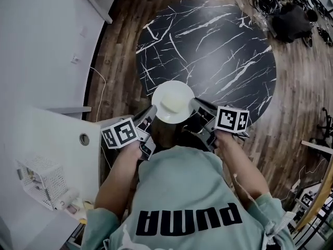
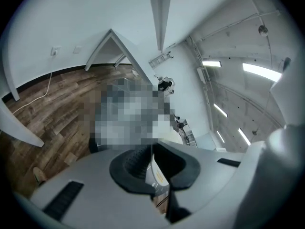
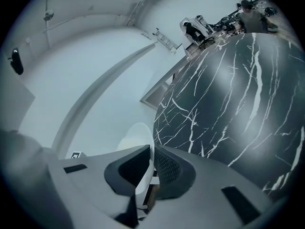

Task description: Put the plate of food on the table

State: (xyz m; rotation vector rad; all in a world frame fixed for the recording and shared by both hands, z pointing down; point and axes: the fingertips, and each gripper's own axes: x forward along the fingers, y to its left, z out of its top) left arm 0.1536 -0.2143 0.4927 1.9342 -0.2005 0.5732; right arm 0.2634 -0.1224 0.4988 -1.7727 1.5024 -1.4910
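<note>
A white plate (image 1: 162, 94) carrying a pale mound of food (image 1: 175, 104) hangs over the near edge of the round black marble table (image 1: 218, 46). My left gripper (image 1: 152, 110) is shut on the plate's left rim and my right gripper (image 1: 194, 104) on its right rim. The left gripper view has the thin white plate edge (image 2: 155, 171) pinched between the dark pads of the left gripper (image 2: 151, 163). From the right gripper (image 3: 152, 163), the plate (image 3: 136, 137) runs out past the jaws, with the marble table (image 3: 238, 94) close on the right.
A white counter (image 1: 52, 134) with a round hole and a white wire basket (image 1: 44, 181) stands at my left. Wood floor (image 1: 119, 40) surrounds the table. Black gear and cables (image 1: 291, 14) lie on the floor beyond the table's far right side.
</note>
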